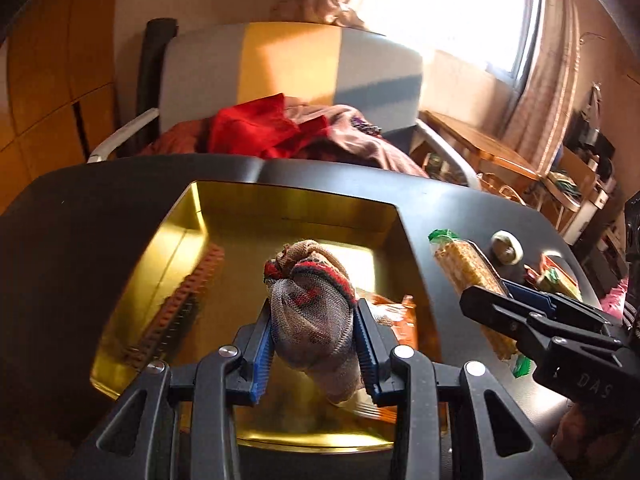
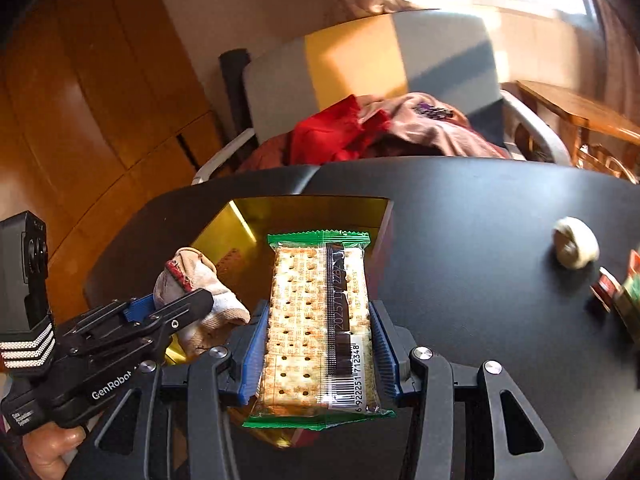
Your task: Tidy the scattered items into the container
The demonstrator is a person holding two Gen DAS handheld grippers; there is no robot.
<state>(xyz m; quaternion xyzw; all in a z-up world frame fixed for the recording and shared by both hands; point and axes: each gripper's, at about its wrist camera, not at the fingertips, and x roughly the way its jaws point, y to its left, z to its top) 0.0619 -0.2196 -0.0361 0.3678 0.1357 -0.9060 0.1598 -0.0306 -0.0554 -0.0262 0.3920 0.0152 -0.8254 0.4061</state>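
My left gripper (image 1: 312, 340) is shut on a rolled-up sock (image 1: 316, 316), grey with red and dark stripes, and holds it above the gold tin (image 1: 192, 236). The sock also shows in the right wrist view (image 2: 196, 292). My right gripper (image 2: 320, 340) is shut on a cracker packet (image 2: 316, 320) with green ends, held over the tin's right edge (image 2: 380, 224). The packet shows in the left wrist view (image 1: 472, 276). Inside the tin lie a brown comb-like strip (image 1: 176, 304) and an orange wrapper (image 1: 400, 316).
The tin sits on a black table (image 1: 80, 232). A white tape roll (image 2: 576, 248) and small red and green packets (image 2: 616, 296) lie on the table to the right. A chair (image 1: 280, 60) heaped with red and brown clothes stands behind the table.
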